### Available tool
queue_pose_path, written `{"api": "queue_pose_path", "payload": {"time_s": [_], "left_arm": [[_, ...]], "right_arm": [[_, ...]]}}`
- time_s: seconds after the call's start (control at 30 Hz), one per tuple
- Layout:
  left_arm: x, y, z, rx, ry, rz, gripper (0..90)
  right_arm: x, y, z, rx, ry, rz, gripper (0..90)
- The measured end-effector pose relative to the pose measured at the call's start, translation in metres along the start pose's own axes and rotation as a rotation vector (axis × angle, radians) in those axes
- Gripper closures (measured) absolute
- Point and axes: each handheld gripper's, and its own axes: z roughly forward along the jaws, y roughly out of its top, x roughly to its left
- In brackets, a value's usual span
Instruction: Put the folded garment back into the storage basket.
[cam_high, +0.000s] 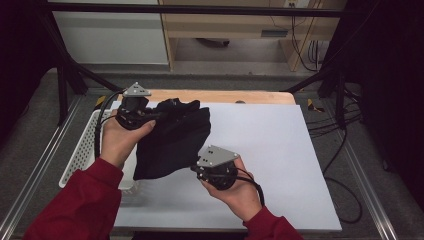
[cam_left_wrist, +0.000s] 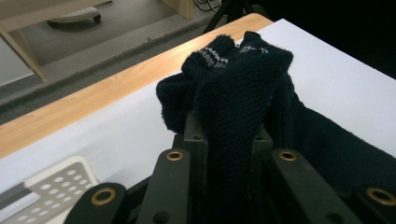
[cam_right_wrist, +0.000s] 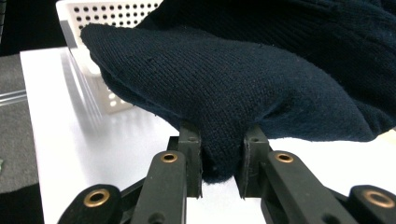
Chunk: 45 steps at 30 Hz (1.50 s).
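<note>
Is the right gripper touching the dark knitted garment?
Touching. In the right gripper view, the right gripper has both fingers pressed on a fold of the dark knitted garment, with fabric bunched between them.

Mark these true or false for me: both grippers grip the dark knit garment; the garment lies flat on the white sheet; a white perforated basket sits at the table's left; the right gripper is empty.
1. Both grippers grip the dark knit garment. True: the left gripper and the right gripper each pinch a fold.
2. The garment lies flat on the white sheet. False: it hangs between the grippers.
3. A white perforated basket sits at the table's left. True.
4. The right gripper is empty. False: knit fabric sits between its jaws.
</note>
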Motion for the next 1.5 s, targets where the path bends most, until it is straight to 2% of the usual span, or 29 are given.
{"api": "queue_pose_path", "payload": {"time_s": [0.27, 0.4, 0.47, 0.53, 0.63, 0.73, 1.1, 1.33, 1.5], "left_arm": [[0.021, 0.018, -0.02, 0.014, 0.05, 0.034, 76.3], [0.033, 0.021, -0.032, 0.012, 0.078, 0.044, 76.3], [0.042, 0.018, -0.037, 0.003, 0.084, 0.032, 76.3], [0.05, 0.015, -0.038, 0.015, 0.093, 0.027, 76.3], [0.059, 0.01, -0.042, 0.03, 0.107, 0.023, 76.3], [0.067, 0.007, -0.046, 0.026, 0.117, 0.015, 76.3], [0.101, -0.011, -0.053, 0.02, 0.141, -0.051, 76.3], [0.115, -0.02, -0.059, 0.02, 0.164, -0.07, 76.4], [0.122, -0.024, -0.061, 0.024, 0.172, -0.082, 76.3]], "right_arm": [[-0.004, 0.029, 0.011, -0.033, 0.022, 0.0, 75.3], [-0.006, 0.045, 0.023, -0.05, 0.042, 0.008, 75.3], [-0.004, 0.051, 0.031, -0.057, 0.05, 0.017, 75.3], [-0.002, 0.057, 0.038, -0.061, 0.053, 0.016, 75.3], [0.003, 0.064, 0.049, -0.064, 0.066, 0.019, 75.3], [0.006, 0.069, 0.059, -0.062, 0.074, 0.02, 75.3], [0.013, 0.084, 0.102, -0.058, 0.105, 0.04, 75.3], [0.018, 0.091, 0.122, -0.058, 0.119, 0.033, 75.3], [0.021, 0.092, 0.132, -0.063, 0.122, 0.046, 75.3]]}}
